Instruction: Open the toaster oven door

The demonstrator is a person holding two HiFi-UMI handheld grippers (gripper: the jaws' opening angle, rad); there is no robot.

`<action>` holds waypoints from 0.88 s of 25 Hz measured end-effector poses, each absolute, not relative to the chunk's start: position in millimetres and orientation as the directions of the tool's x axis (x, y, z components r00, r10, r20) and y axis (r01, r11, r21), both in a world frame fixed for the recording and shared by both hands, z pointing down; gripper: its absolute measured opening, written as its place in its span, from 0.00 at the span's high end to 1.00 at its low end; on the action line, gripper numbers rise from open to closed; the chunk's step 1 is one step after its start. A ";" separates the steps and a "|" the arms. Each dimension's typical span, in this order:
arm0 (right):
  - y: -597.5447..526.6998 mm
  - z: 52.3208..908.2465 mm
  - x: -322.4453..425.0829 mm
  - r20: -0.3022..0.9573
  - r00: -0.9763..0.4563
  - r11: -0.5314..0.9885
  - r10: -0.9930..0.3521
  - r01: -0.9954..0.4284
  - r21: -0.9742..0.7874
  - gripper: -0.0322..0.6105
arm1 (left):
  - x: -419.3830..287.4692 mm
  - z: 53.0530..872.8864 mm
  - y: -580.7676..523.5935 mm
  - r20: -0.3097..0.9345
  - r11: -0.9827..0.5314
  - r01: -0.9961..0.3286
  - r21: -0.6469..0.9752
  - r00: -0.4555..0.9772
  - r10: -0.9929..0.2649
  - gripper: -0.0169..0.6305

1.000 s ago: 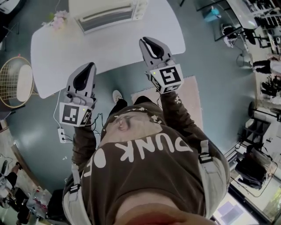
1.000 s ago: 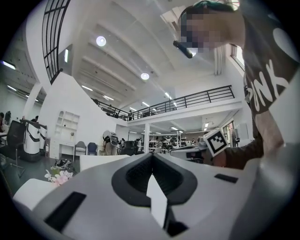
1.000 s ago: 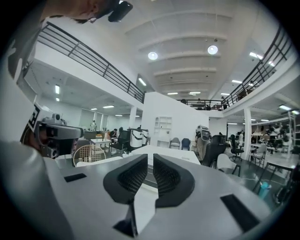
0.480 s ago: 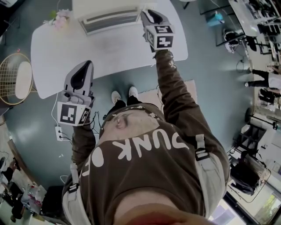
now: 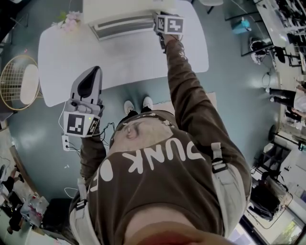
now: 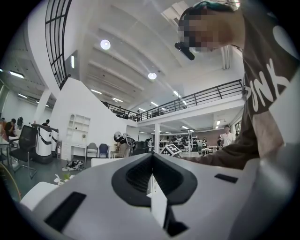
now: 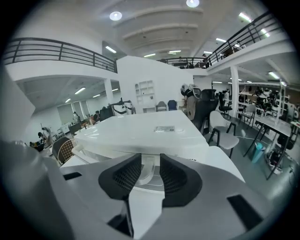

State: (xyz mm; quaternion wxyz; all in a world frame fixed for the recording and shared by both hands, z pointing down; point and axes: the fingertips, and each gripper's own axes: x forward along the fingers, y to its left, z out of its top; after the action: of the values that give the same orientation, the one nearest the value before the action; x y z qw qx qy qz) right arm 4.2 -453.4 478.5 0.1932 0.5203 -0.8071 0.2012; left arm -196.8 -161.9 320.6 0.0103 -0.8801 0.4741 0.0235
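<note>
The white toaster oven [image 5: 119, 9] stands at the far side of the white table [image 5: 143, 57], its door [image 5: 125, 25] closed and facing me. My right gripper [image 5: 160, 18] is stretched out to the door's right end. In the right gripper view the oven [image 7: 140, 133] fills the middle. My right gripper [image 7: 150, 161] is open; its jaws have just been opening, and the end of the door handle [image 7: 149, 172] shows in the gap between the pads. My left gripper [image 5: 92, 72] hovers at the table's near left edge, empty, and its jaws meet in the left gripper view [image 6: 151, 165].
Pink flowers [image 5: 64, 20] lie at the table's far left corner beside the oven. A round wicker chair [image 5: 19, 86] stands left of the table. A power strip [image 5: 65, 142] and a beige rug [image 5: 210, 103] lie on the floor near my feet.
My right gripper has travelled from the table's near edge across to the oven's right front corner. The left gripper has shifted a little to the left.
</note>
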 end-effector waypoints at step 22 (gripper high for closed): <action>-433.1 497.9 -9.2 0.581 -0.377 0.453 -0.721 -0.891 -0.016 0.81 | -185.6 325.1 -170.6 -0.043 -0.543 -0.840 0.008 0.542 -0.839 0.97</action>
State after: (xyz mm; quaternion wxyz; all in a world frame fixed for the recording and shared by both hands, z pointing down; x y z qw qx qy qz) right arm -9.2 -433.1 497.9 0.2562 0.4960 -0.8129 0.1659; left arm -185.6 -170.6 325.1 0.0067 -0.8781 0.4780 0.0207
